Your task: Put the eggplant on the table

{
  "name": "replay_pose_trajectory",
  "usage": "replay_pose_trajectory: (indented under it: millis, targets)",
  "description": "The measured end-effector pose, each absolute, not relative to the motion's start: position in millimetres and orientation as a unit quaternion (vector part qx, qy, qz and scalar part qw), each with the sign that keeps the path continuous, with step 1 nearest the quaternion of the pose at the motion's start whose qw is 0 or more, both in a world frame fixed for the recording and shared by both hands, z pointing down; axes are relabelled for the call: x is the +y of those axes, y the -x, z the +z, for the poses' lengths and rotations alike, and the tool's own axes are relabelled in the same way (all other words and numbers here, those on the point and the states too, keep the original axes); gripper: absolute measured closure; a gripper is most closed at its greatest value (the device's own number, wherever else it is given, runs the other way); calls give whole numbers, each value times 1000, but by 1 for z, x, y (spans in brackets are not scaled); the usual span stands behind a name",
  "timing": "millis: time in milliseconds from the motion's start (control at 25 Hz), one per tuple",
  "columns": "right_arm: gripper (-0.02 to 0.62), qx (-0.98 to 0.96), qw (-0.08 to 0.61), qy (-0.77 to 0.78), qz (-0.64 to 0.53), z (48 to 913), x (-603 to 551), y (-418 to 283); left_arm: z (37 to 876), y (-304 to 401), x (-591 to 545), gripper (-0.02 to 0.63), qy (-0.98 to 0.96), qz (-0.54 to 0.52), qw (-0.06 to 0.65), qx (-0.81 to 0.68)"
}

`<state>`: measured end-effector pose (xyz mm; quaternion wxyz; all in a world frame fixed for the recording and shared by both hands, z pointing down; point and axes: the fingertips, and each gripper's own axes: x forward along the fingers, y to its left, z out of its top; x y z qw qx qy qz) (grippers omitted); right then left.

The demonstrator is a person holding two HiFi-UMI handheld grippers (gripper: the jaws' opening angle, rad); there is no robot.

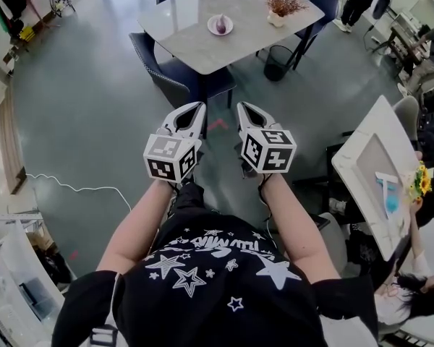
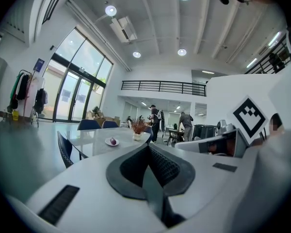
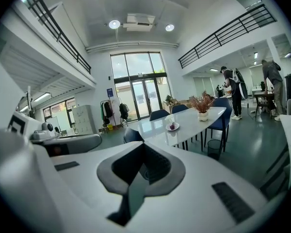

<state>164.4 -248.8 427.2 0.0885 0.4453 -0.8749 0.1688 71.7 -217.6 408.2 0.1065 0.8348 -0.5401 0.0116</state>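
Bare floor lies open ahead. A blue chair blocks the counter's near edge; a potted plant crowds its far right.

eggplant: small, purple | lying on white plate | table: pale grey, plate near its middle

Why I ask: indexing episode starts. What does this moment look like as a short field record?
target: small purple eggplant, on a round white plate
support: plate sits on a pale grey stone-look table
also there: dried reddish plant in a white pot
left claw: shut, empty, well short of the table
right claw: shut, empty, beside the left claw
task state: eggplant not yet grasped
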Motion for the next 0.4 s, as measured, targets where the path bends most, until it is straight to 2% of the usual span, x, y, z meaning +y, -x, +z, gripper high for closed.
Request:
replay_pose_trajectory:
  millis: [400]
  targets:
    - [589,-875,99,-450,152,433,-223,-168,414,-72,-191,598,-831,4,110,-545]
